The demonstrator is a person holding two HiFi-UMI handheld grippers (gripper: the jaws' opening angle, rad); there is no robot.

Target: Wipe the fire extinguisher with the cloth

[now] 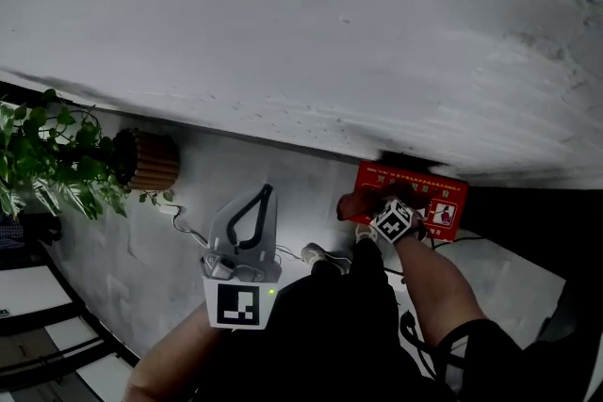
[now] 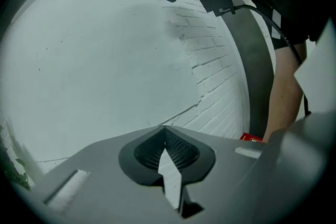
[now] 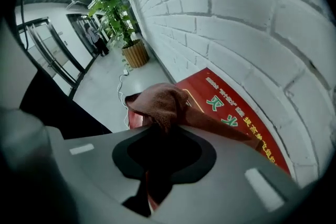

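A red fire extinguisher box (image 1: 435, 199) with printed characters stands on the floor against the white brick wall; its lid shows in the right gripper view (image 3: 236, 118). My right gripper (image 1: 369, 208) (image 3: 164, 127) points steeply down at the box's left end and is shut on a reddish-brown cloth (image 1: 354, 202) (image 3: 160, 101), which bunches out past the jaws over the box. My left gripper (image 1: 268, 191) (image 2: 164, 128) is held to the left, apart from the box, with its tips together and nothing between them. No extinguisher cylinder is visible.
A white brick wall (image 1: 283, 33) fills the upper head view. A leafy plant (image 1: 52, 160) in a slatted wooden pot (image 1: 153, 161) stands at the left, with a white cable (image 1: 185, 227) on the grey floor. Glass doors (image 3: 47, 52) are farther off.
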